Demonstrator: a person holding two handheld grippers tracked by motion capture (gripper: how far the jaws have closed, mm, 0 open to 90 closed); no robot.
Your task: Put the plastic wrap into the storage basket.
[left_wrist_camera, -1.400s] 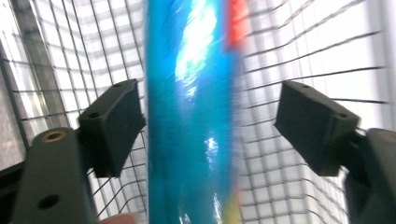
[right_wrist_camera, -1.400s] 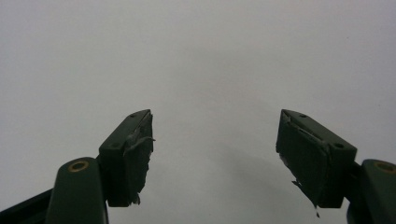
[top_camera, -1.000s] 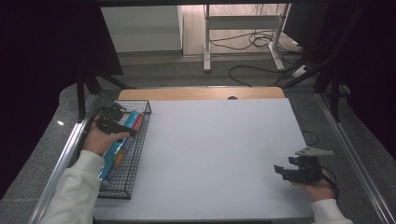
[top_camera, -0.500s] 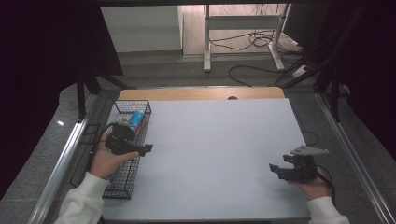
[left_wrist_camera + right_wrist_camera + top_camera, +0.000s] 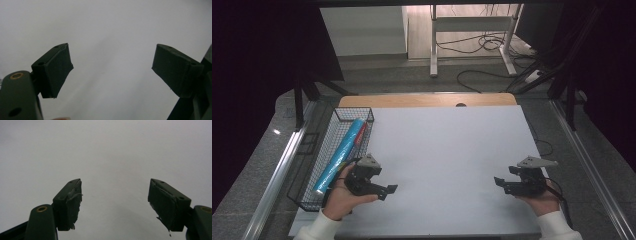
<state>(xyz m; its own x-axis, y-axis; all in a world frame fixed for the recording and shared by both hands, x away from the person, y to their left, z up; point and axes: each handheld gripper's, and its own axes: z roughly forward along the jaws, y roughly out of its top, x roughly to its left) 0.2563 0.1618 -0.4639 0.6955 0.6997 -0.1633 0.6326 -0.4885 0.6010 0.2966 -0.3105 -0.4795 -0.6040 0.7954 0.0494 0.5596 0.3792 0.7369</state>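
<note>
Your left gripper (image 5: 387, 190) sits at the near left of the white table (image 5: 447, 150), its jaws spread apart with nothing between them, pointing right across the bare surface. Just to its left, a wire basket (image 5: 307, 197) lies along the table's left edge, and a long blue tube (image 5: 339, 155) rests lengthwise inside it, beside the gripper but not touching it; something red (image 5: 361, 131) peeks out next to the tube's far end. Your right gripper (image 5: 501, 184) is at the near right, well apart from the basket, jaws likewise spread and empty, pointing left. Beyond the table's wooden far edge (image 5: 427, 100) you have a grey floor with loose cables (image 5: 482, 45) and a metal stand (image 5: 472, 22). Each gripper view gives you the worn, torn pads (image 5: 72, 205) close up against plain white table, while the high view alone places the basket and tube.
</note>
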